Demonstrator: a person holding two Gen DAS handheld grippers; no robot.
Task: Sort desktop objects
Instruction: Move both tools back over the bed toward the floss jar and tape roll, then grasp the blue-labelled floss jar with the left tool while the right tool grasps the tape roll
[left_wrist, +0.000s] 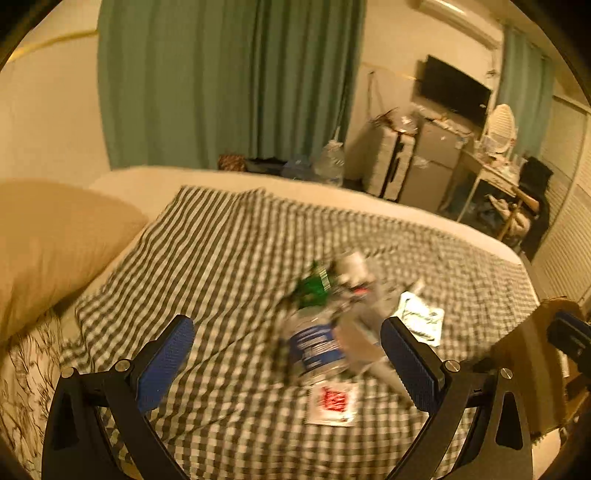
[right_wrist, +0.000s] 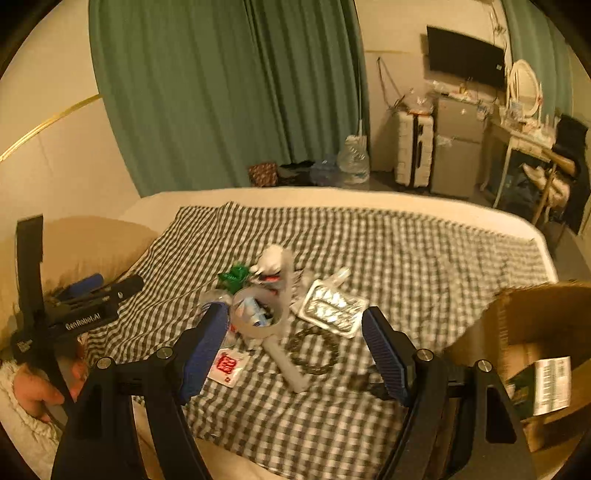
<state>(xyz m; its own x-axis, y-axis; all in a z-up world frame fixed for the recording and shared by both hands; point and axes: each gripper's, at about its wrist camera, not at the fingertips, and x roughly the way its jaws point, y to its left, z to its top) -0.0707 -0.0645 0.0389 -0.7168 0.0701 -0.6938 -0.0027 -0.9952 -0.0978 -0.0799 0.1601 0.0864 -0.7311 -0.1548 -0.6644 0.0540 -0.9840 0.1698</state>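
A pile of small objects lies on a checked cloth (left_wrist: 221, 266) on the bed. In the left wrist view I see a clear bottle with a blue label (left_wrist: 314, 347), a green wrapper (left_wrist: 312, 286), a red-and-white sachet (left_wrist: 332, 402) and a white packet (left_wrist: 421, 317). My left gripper (left_wrist: 288, 354) is open and empty, just short of the bottle. In the right wrist view I see a tape roll (right_wrist: 258, 314), a foil blister pack (right_wrist: 330, 306), a dark bead ring (right_wrist: 314, 350) and the sachet (right_wrist: 227, 365). My right gripper (right_wrist: 295, 339) is open and empty above the pile. The left gripper (right_wrist: 92, 299) shows at the left.
A cardboard box (right_wrist: 528, 350) stands at the right bed edge with a packet inside. A tan pillow (left_wrist: 48, 243) lies at the left. Green curtains (right_wrist: 221, 92), a suitcase (right_wrist: 413, 147), a TV (right_wrist: 465, 55) and a cluttered desk (right_wrist: 524, 136) stand beyond the bed.
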